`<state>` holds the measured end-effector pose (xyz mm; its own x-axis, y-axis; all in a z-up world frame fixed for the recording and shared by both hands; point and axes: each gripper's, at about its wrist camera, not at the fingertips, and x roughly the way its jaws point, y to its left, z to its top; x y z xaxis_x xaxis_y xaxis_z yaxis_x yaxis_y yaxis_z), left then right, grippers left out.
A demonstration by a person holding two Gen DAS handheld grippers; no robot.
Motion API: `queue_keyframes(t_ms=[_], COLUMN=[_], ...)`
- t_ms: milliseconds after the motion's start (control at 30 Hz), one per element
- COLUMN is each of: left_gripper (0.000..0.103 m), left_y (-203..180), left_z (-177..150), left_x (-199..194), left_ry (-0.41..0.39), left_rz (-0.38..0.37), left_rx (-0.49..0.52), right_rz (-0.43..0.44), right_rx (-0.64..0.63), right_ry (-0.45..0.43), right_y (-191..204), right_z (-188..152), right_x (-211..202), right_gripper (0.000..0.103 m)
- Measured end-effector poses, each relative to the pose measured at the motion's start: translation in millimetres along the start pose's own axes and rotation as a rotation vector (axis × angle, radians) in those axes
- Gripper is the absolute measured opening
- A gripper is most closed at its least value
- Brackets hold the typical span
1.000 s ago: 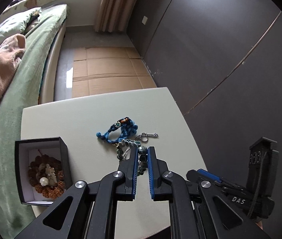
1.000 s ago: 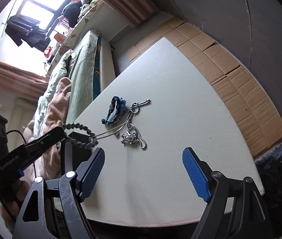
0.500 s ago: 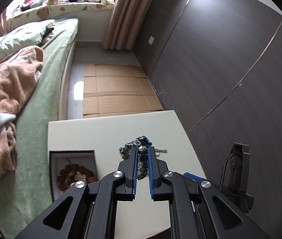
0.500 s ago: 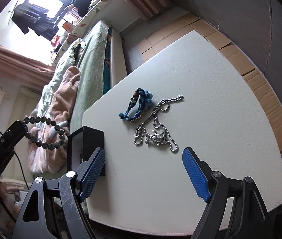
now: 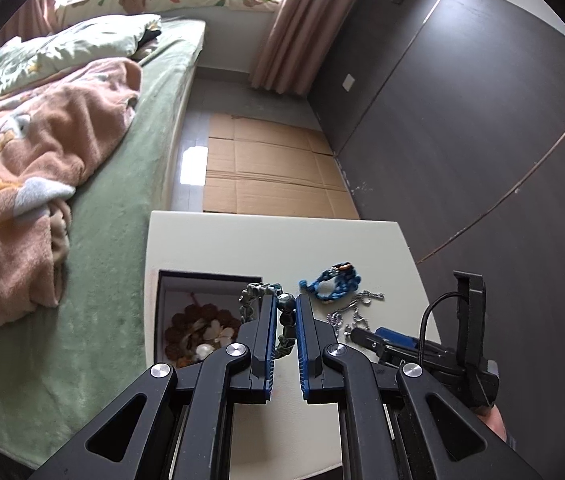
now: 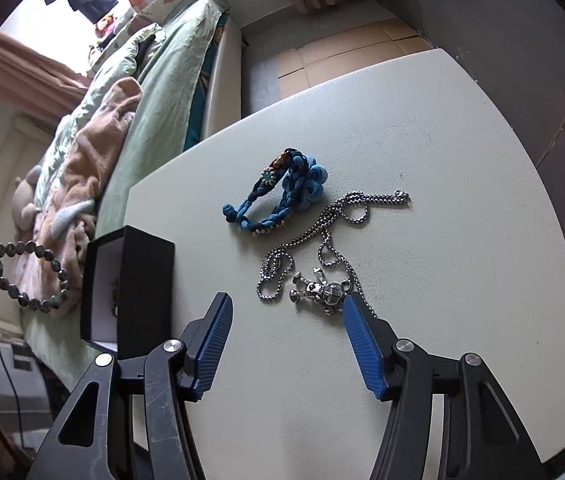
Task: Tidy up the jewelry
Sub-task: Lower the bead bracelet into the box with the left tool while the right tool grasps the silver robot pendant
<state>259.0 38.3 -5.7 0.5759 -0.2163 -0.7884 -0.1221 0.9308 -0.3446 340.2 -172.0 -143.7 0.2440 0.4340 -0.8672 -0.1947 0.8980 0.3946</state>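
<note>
My left gripper (image 5: 284,304) is shut on a grey bead bracelet (image 5: 248,300), which hangs over the right edge of an open black box (image 5: 202,279). A brown bead bracelet (image 5: 198,332) lies inside the box. From the right wrist view the same grey bracelet (image 6: 48,258) dangles left of the box (image 6: 146,276). My right gripper (image 6: 287,305) hovers low over the white table (image 6: 442,140), its jaws closing. The silver chain necklace (image 6: 322,240) and its pendant lie just beyond the tips, untouched. A blue braided bracelet (image 6: 282,192) rests farther back.
A bed with a green cover (image 5: 122,200) and a pink blanket (image 5: 22,160) runs along the table's left side. Flattened cardboard (image 5: 266,168) covers the floor beyond the table. A dark wall (image 5: 462,120) stands to the right.
My left gripper carried the grey bracelet left, from above the jewelry pile to above the box. My right gripper came closer to the silver necklace and its jaws narrowed.
</note>
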Motion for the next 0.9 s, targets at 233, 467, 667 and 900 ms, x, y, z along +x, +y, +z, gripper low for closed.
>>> queue_keyframes(t_ms=[233, 467, 667, 900], left_gripper=[0.010, 0.010, 0.010, 0.010], left_y=[19, 34, 44, 53], left_z=[-8, -14, -19, -23], left_x=[3, 10, 21, 33], left_ry=[0.011, 0.030, 0.044, 0.065], left_rz=[0.007, 0.009, 0.022, 0.027], left_rx=[-0.040, -0.073, -0.105, -0.145], right_rz=[-0.054, -0.050, -0.072, -0.240], right_rx=[-0.109, -0.192, -0.243, -0.351], right_ry=[0.011, 0.065, 0.113, 0.124], right_y=[4, 8, 12, 24], right_z=[12, 5, -6, -12], right_x=[12, 18, 19, 23], right_gripper=[0.058, 0.058, 0.058, 0.031])
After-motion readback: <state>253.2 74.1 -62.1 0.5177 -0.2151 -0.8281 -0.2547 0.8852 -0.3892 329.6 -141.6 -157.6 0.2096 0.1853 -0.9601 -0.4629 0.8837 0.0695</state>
